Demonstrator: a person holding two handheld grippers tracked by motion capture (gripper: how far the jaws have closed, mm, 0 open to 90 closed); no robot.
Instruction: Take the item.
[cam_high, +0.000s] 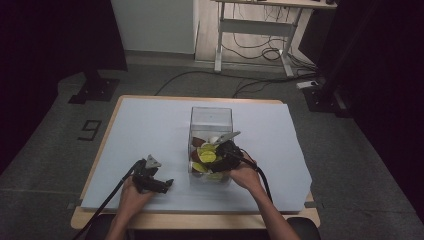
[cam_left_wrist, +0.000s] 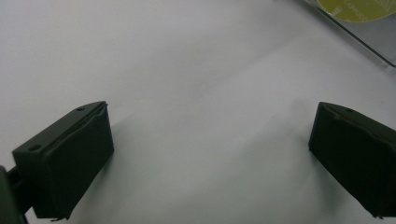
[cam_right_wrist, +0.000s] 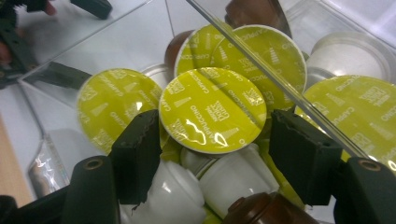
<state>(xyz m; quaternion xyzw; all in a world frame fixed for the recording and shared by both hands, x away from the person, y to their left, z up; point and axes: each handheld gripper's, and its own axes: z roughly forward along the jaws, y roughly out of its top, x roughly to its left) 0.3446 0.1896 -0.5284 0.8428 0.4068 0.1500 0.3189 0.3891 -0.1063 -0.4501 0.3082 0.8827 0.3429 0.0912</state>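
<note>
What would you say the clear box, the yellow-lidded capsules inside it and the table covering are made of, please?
Clear box: likely acrylic or a similar rigid plastic, transparent with glossy, reflective walls. Yellow-lidded capsule: printed foil or film lid, shiny with highlights; its white body looks like smooth plastic. Table covering: matte pale sheet, perhaps paper or thin plastic.

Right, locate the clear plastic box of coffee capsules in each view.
High view: clear box stands mid-table, the right gripper reaching into it.
Left gripper view: its corner at top right.
Right gripper view: its wall edge crosses diagonally.
Shared landmark: yellow-lidded capsules.
</note>
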